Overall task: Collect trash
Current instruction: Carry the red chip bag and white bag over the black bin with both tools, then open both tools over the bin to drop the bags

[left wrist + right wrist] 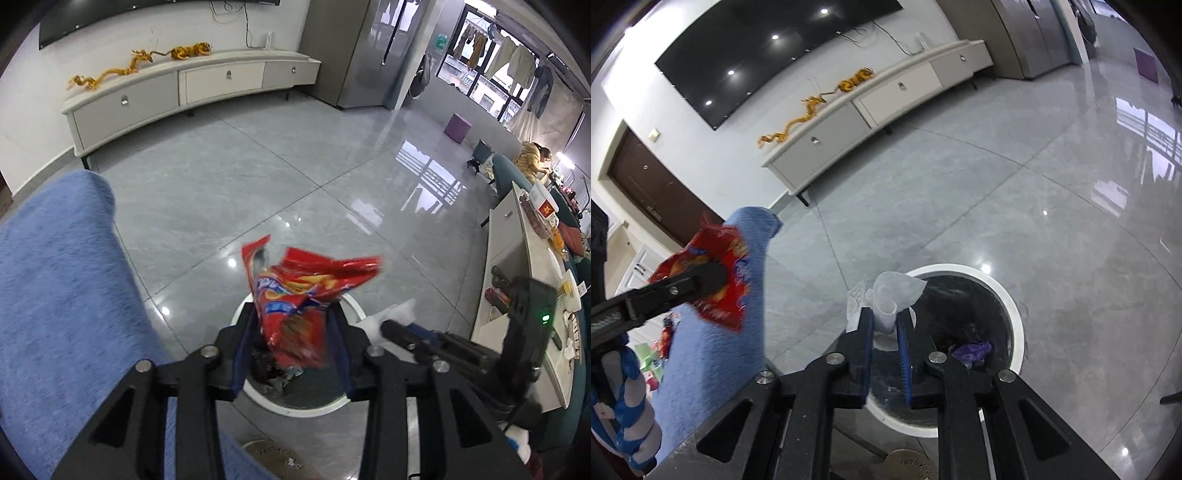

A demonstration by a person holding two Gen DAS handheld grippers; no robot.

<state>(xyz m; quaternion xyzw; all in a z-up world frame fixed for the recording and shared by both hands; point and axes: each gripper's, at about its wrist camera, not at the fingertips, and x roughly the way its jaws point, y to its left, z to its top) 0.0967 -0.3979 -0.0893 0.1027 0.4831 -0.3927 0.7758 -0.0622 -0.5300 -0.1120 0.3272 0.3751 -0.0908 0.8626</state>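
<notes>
1. Two grippers hang over a white-rimmed bin (1015, 314) on the grey floor (295, 166).
2. Left gripper (291, 325): jaws partly apart, red snack bag (295, 295) between them above the bin; pad contact cannot be told.
3. Right gripper (884, 325): jaws narrow, crumpled white tissue (894, 291) between them, near the bin's left rim.

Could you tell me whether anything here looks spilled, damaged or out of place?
Nothing looks spilled. The red snack bag and the crumpled white tissue sit between gripper fingers above the white-rimmed bin, which already holds trash. The floor around it shows no litter.
</notes>
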